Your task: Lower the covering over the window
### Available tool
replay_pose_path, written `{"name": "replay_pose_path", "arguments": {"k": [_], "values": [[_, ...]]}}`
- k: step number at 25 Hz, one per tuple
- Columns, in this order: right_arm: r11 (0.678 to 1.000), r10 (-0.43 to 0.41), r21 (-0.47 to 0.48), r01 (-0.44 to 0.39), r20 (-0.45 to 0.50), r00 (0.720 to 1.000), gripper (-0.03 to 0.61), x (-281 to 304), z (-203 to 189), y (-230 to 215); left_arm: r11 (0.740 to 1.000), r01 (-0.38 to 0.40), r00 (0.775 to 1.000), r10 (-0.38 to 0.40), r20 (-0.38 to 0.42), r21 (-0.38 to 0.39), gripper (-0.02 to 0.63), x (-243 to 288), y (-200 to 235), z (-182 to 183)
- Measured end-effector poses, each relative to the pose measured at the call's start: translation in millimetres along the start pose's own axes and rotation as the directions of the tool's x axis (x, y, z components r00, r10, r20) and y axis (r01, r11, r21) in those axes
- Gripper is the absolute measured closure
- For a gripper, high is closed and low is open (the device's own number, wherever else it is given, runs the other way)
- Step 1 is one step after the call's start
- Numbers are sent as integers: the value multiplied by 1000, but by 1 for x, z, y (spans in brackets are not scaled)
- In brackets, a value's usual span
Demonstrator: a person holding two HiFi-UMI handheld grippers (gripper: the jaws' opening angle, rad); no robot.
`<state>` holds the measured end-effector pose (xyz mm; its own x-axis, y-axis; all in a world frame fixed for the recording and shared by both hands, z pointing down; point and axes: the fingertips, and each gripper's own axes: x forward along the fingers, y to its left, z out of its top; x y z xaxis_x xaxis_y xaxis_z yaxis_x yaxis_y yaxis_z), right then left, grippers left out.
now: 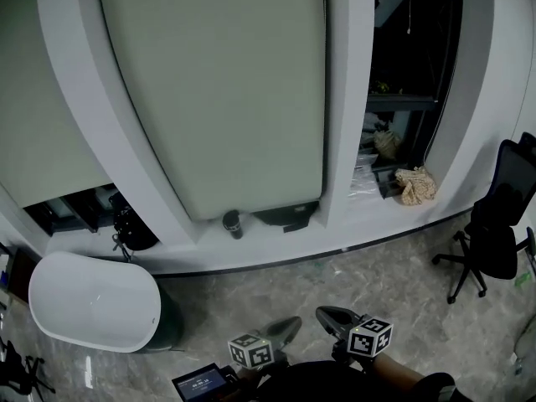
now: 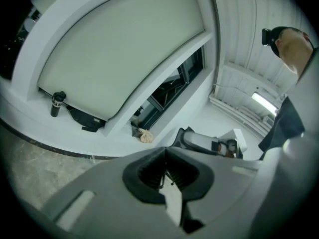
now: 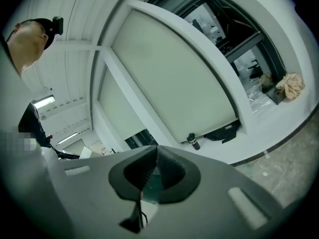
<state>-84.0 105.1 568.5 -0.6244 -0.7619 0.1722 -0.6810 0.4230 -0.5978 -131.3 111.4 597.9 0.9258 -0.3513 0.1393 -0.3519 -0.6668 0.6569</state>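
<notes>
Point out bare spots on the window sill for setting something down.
Bare: the sill between the black bag and the dark cup, and the sill below the pillar, between the black flat item and the beige bundle. Crowded: around that bundle, at right.

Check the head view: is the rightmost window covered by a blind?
No: the rightmost window is dark and uncovered, while the middle blind hangs low.

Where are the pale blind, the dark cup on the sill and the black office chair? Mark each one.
pale blind (image 1: pixel 218 90): head view, middle of its fabric.
dark cup (image 1: pixel 232 224): head view, its side wall.
black office chair (image 1: pixel 492 249): head view, its seat.
</notes>
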Motion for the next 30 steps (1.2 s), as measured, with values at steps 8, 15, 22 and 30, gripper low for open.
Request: {"name": "replay_pose_path", "arguments": {"k": [8, 15, 22, 30], "values": [[999, 34, 20, -34, 15, 999, 571, -90, -28, -2, 995, -12, 999, 15, -39, 96, 614, 13, -90, -61], [994, 99, 53, -97, -43, 994, 571, -140, -75, 15, 993, -96, 994, 99, -36, 65, 614, -9, -134, -125], [990, 127, 69, -123, -71, 989, 571, -161, -91, 28, 986, -167, 986, 167, 1, -14, 614, -25, -138, -145], [993, 102, 69, -100, -35, 994, 571, -162, -78, 21, 983, -178, 984, 177, 24, 47, 614, -23, -136, -129]]}}
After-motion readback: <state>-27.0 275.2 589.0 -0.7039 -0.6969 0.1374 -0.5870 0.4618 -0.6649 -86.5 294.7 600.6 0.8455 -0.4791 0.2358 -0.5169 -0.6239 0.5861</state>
